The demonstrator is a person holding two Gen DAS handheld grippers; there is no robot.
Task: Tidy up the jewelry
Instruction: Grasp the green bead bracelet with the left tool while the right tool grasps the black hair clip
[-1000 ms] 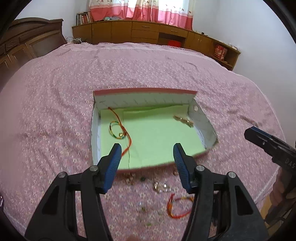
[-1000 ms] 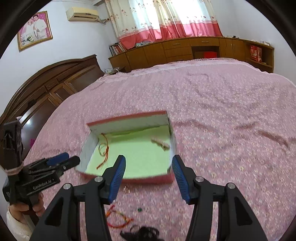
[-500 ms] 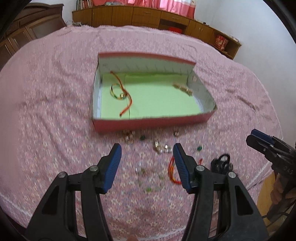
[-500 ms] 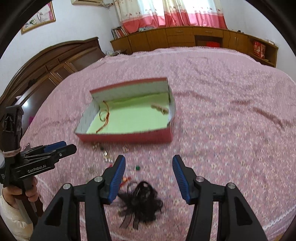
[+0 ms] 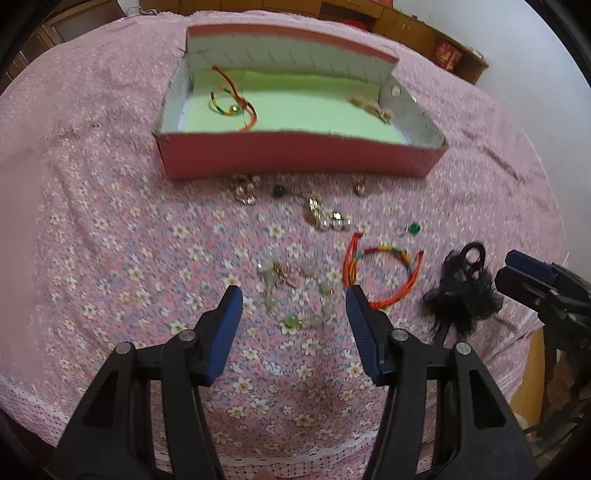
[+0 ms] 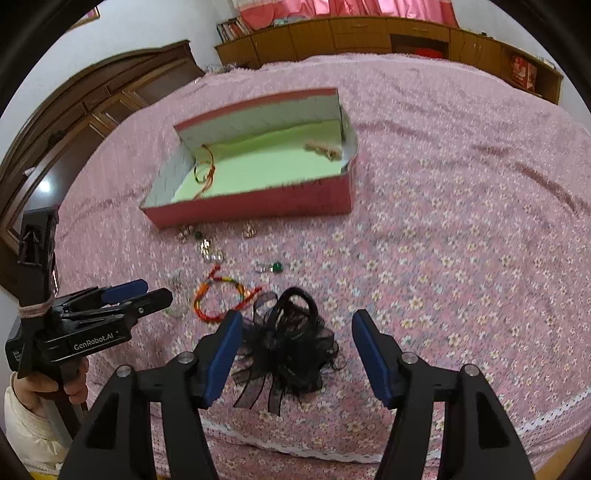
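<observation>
A red box (image 5: 295,155) with a green floor sits on the pink floral bedspread and holds a red cord bracelet (image 5: 232,99) and a pale gold piece (image 5: 371,107). In front of it lie loose earrings and rings (image 5: 325,218), a pale bead bracelet (image 5: 295,295), a multicoloured cord bracelet (image 5: 384,273) and a black lace hair tie (image 6: 291,343). My left gripper (image 5: 293,295) hangs open above the bead bracelet. My right gripper (image 6: 297,321) is over the black hair tie, jaws opening, pads clear of it.
The bed's lace-trimmed front edge (image 6: 332,454) runs just below the grippers. A dark wooden headboard (image 6: 74,122) stands at the left, and wooden cabinets (image 6: 369,33) line the far wall. A hand in a pale sleeve (image 6: 33,398) holds the left gripper.
Both grippers have sunk and tilted downward, from facing the box to hanging over the loose pieces in front of it. The right jaws have widened.
</observation>
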